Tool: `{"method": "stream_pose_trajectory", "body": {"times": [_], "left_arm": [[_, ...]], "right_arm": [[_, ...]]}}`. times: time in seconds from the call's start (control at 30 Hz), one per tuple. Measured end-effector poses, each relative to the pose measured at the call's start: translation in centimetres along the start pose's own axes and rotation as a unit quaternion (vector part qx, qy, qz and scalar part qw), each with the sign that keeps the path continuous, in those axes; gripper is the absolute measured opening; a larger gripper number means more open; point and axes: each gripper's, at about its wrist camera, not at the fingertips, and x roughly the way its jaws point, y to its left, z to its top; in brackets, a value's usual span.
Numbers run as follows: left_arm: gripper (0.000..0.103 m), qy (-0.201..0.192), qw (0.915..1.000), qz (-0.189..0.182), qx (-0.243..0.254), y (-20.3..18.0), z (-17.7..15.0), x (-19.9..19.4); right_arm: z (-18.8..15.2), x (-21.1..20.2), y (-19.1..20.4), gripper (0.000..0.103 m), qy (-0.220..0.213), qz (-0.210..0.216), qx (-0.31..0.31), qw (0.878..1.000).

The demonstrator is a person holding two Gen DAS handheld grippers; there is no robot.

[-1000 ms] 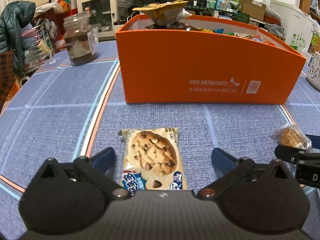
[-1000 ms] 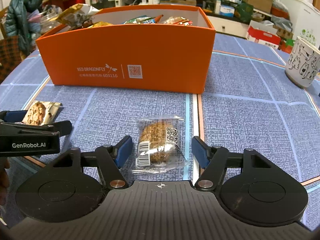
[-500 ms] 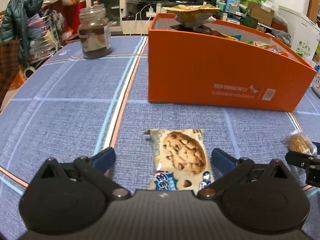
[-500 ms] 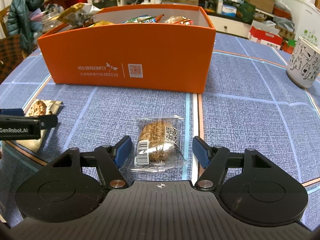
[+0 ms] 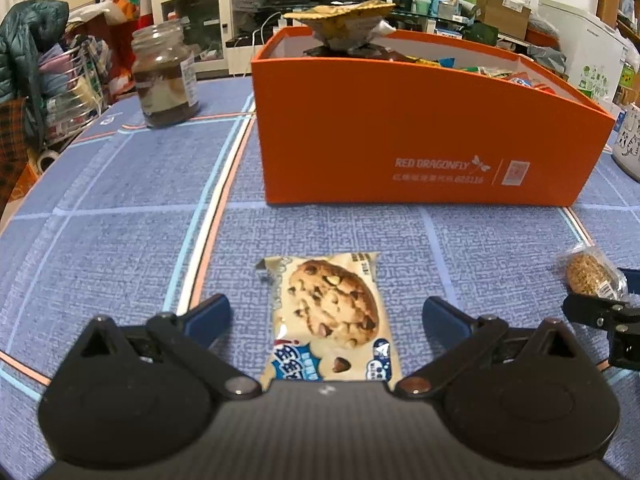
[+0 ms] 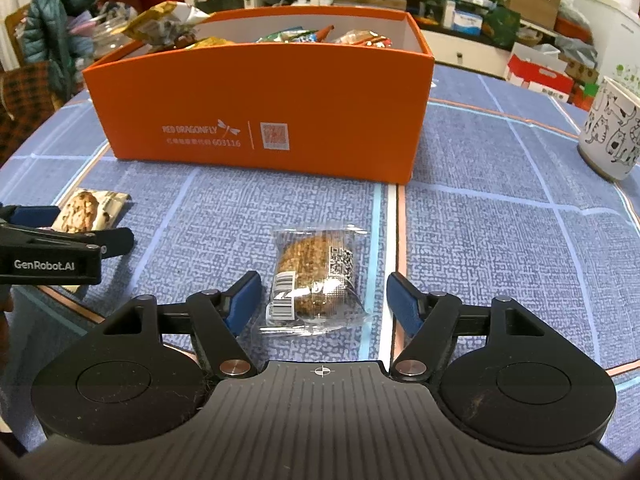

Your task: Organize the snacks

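We hold our left gripper (image 5: 326, 314) low over the blue patterned surface (image 5: 120, 208), jaws spread wide on either side of the chocolate-chip cookie packet (image 5: 332, 318), which lies flat between the blue pads without touching either. Compared with half a second ago, the left view has swung: the packet now sits centred between the jaws rather than off toward the right one, and the orange box (image 5: 420, 136) and the brown jar (image 5: 166, 80) have slid rightward in the frame.

Our right gripper (image 6: 322, 300) has its jaws just as wide, flanking the clear-wrapped oat biscuit (image 6: 314, 280), which rests on the surface between them, nearer the left pad. The right view has hardly changed, though the left gripper at its left edge now reaches further in, beside the cookie packet. The orange box, full of snacks, stands behind both packets, and a cat-print mug (image 6: 610, 136) sits well off to the right.
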Motion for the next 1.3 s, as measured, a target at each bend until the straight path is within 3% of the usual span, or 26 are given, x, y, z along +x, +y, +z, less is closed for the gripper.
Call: {"method": "stream_pose_trajectory", "body": {"times": [0.07,0.17,0.2,0.23,0.27,0.43,0.7,0.73,0.77,0.9,1.03,1.07,1.1,1.13,1.17,1.23,1.3], "left_arm": [[0.100,0.004,1.0000,-0.004,0.000,-0.2,0.1,-0.1],[0.086,0.007,0.9999,-0.009,0.000,-0.3,0.3,-0.4],[0.072,0.006,0.9999,-0.013,0.001,-0.4,0.5,-0.5],[0.050,0.004,0.9999,-0.015,0.001,-0.3,0.6,-0.7],[0.047,0.004,0.9998,-0.017,0.000,-0.2,0.8,-0.9],[0.047,0.011,0.9988,-0.044,-0.019,0.3,1.1,-1.6],[0.047,-0.050,0.9972,-0.055,-0.005,-0.6,2.4,-6.1],[0.047,-0.063,0.9962,-0.060,-0.004,-0.7,3.0,-6.9],[0.047,-0.082,0.9946,-0.063,0.002,-0.9,3.8,-7.8],[0.047,-0.126,0.9896,-0.070,0.006,-1.5,7.6,-9.1],[0.047,-0.120,0.9901,-0.071,-0.012,-0.6,8.4,-8.8],[0.047,-0.121,0.9904,-0.067,-0.004,-0.5,7.9,-8.8],[0.047,-0.118,0.9910,-0.063,0.001,-0.4,7.3,-8.6],[0.047,-0.108,0.9923,-0.061,0.000,-0.1,6.9,-8.0],[0.047,-0.095,0.9935,-0.062,-0.007,0.3,6.6,-7.5],[0.047,-0.077,0.9954,-0.054,-0.018,0.9,6.0,-6.7],[0.047,-0.074,0.9957,-0.051,-0.022,0.9,5.6,-6.7]], "right_arm": [[0.1,-0.2,0.1,0.037,0.001,0.001,-0.001,1.000],[0.2,-0.4,0.4,0.032,0.002,0.005,-0.001,1.000],[0.1,-0.4,0.4,0.032,0.002,0.006,-0.001,1.000],[0.2,-0.4,0.4,0.031,0.001,0.008,-0.002,1.000],[0.2,-0.4,0.4,0.030,0.001,0.010,-0.001,1.000],[0.6,-1.1,0.7,0.029,-0.008,0.013,-0.005,1.000],[1.6,-3.3,1.1,0.027,-0.034,0.030,-0.004,0.999],[2.0,-4.0,1.0,0.003,-0.045,0.035,0.000,0.998],[2.6,-4.9,0.8,0.000,-0.059,0.036,0.001,0.998],[6.5,-7.1,-0.5,0.000,-0.114,0.024,0.014,0.993],[8.7,-6.2,-3.0,0.000,-0.095,0.056,0.069,0.991],[8.2,-6.3,-3.3,0.014,-0.091,0.066,0.074,0.991],[7.3,-6.3,-3.4,0.038,-0.084,0.073,0.073,0.991],[5.9,-6.0,-3.1,0.074,-0.072,0.082,0.057,0.992],[4.5,-5.6,-2.6,0.075,-0.057,0.085,0.041,0.994],[1.6,-5.1,-1.3,0.064,-0.027,0.063,0.035,0.997],[-0.6,-5.3,-1.0,0.063,-0.013,0.027,0.100,0.995]]}}
